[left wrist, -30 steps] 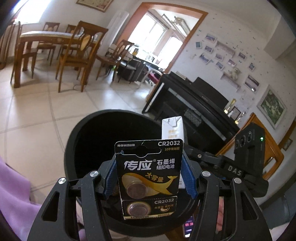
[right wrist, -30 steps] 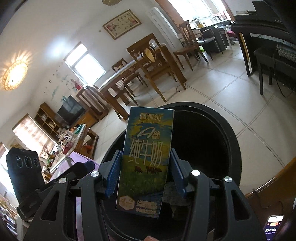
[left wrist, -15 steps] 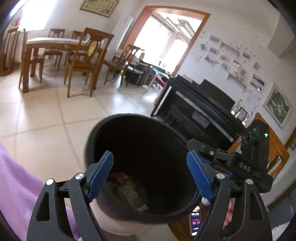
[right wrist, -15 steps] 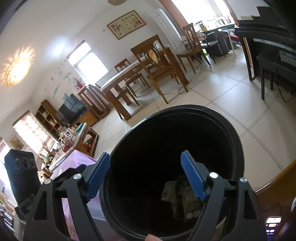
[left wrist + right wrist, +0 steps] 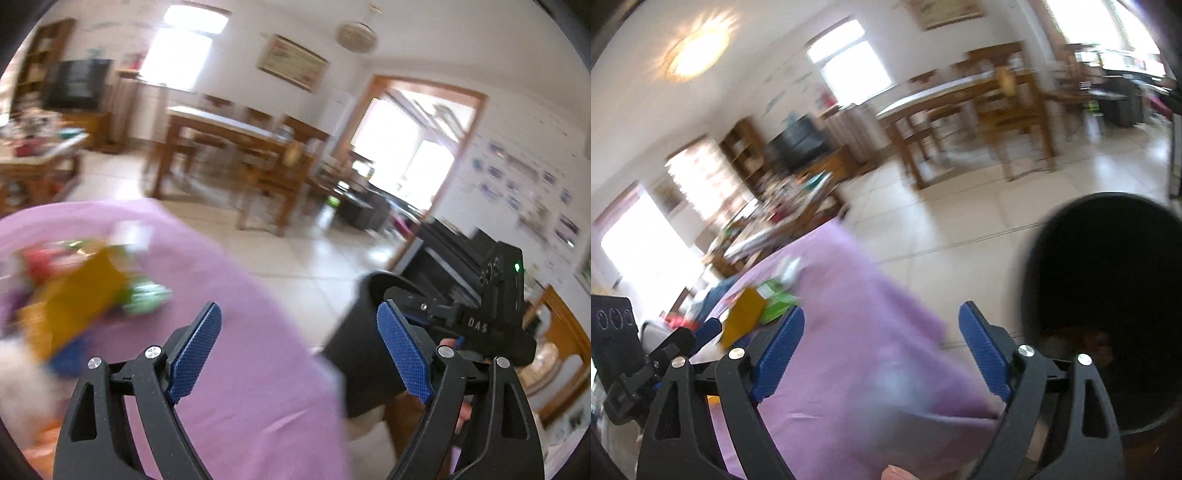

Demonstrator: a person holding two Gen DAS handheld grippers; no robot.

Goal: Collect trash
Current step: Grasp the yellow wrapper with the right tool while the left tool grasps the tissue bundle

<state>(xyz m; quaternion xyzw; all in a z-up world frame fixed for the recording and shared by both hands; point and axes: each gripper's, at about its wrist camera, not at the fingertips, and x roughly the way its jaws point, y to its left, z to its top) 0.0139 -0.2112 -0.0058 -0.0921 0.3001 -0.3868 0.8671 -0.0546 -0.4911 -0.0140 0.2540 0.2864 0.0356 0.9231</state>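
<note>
So the trash pile (image 5: 74, 291) is a blurry heap on the purple tablecloth (image 5: 240, 369), toward the table's far left side in the left wrist view: a yellow-orange packet, something green beside it, some red bits behind. Too smeared to name anything. The black bin (image 5: 1108, 295) stands on the tile floor just off the table's right edge, with some scraps visible at its bottom. Left gripper (image 5: 299, 354) and right gripper (image 5: 881, 354) both hang over the cloth, jaws spread wide with nothing between them, having just been opening.
</note>
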